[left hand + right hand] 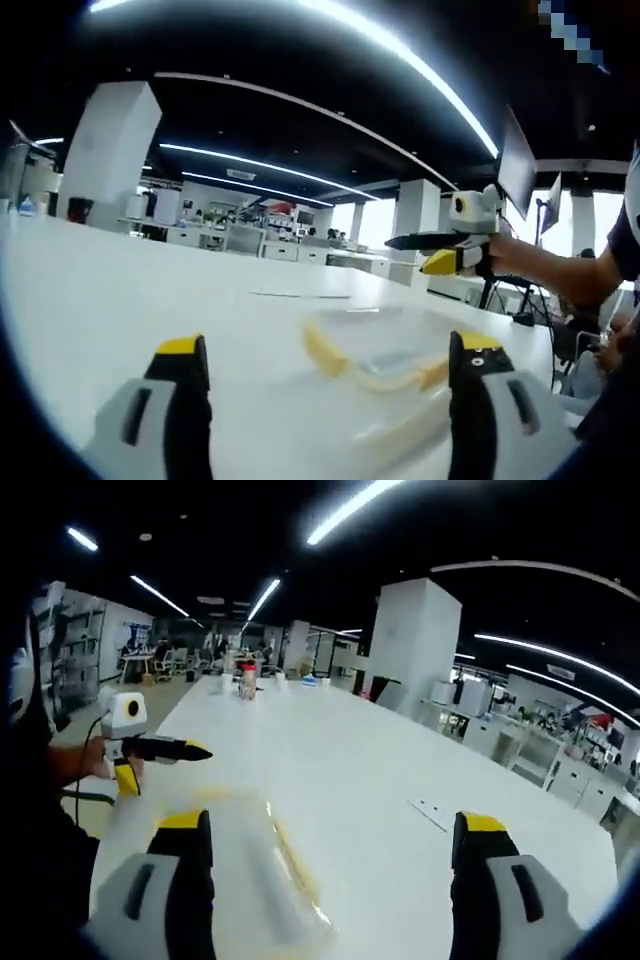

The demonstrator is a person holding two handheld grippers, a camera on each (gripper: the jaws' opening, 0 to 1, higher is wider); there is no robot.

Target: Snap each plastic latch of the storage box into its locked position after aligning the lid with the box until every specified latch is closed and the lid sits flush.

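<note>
A clear plastic storage box (pixel 385 375) with yellow latches (pixel 322 352) lies on the white table (pixel 150 290), its lid on top. My left gripper (pixel 327 345) is open, hovering just before the box with nothing between its jaws. A hand holds my right gripper (pixel 430 250) up in the air beyond the box. In the right gripper view the box (pixel 250 880) sits low and left, a yellow latch (pixel 290 865) along its edge. My right gripper (pixel 332 822) is open and above the table. The left gripper (pixel 165 750) hangs at the left, in a hand.
A flat sheet (pixel 300 294) (pixel 432 813) lies on the table past the box. Bottles (pixel 245 680) stand at the table's far end. A white pillar (pixel 415 640), desks and a monitor (pixel 515 165) are in the room behind. A person's arm (pixel 570 270) reaches in.
</note>
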